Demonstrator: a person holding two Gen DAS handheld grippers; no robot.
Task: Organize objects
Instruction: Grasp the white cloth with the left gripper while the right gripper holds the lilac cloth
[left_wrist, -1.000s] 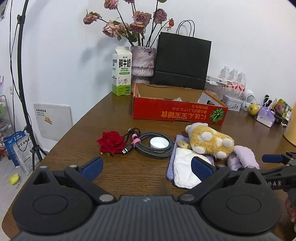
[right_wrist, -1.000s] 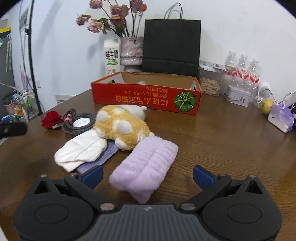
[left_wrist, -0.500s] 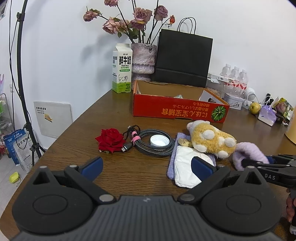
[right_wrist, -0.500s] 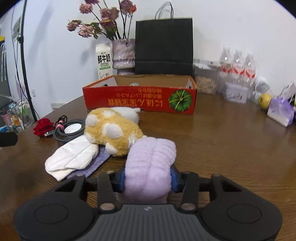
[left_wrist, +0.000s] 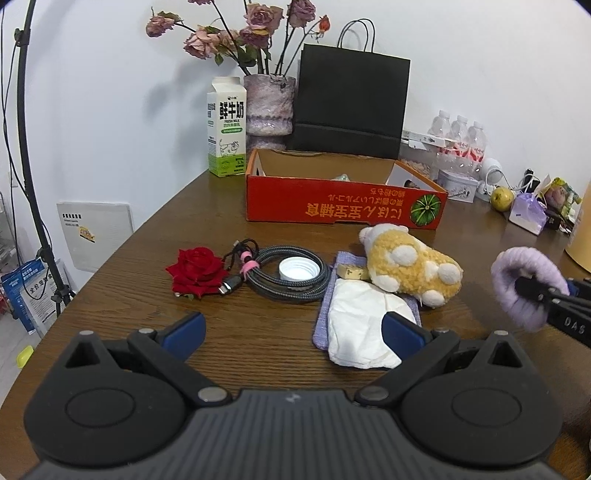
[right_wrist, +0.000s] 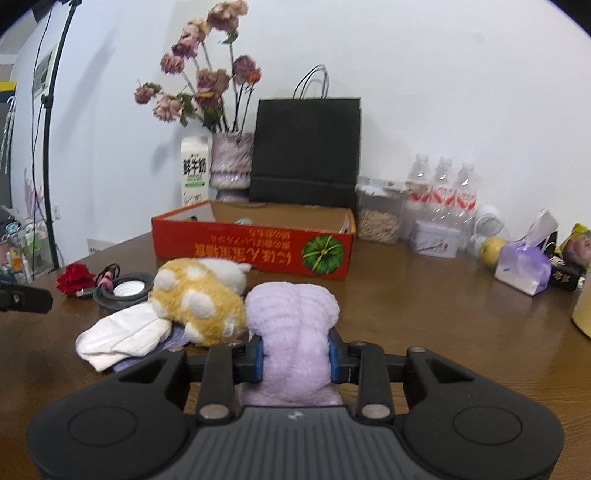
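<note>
Right gripper (right_wrist: 295, 356) pinching fluffy lilac towel roll (right_wrist: 295, 325), jaws just closing in on it, blue pads squeezing both sides. Roll lifting beside yellow-and-white plush toy (right_wrist: 195, 299), in front of red cardboard box (right_wrist: 251, 249). Left gripper (left_wrist: 291, 332) hovering spread wide over brown wooden table (left_wrist: 258, 332), holding nothing.

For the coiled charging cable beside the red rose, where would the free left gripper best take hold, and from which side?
Probably the bundled stretch at the pink tie on the cable, coming from above on the rose side. There the strands gather into one narrow bunch; elsewhere the coil lies flat and wide, around the white cap.
</note>
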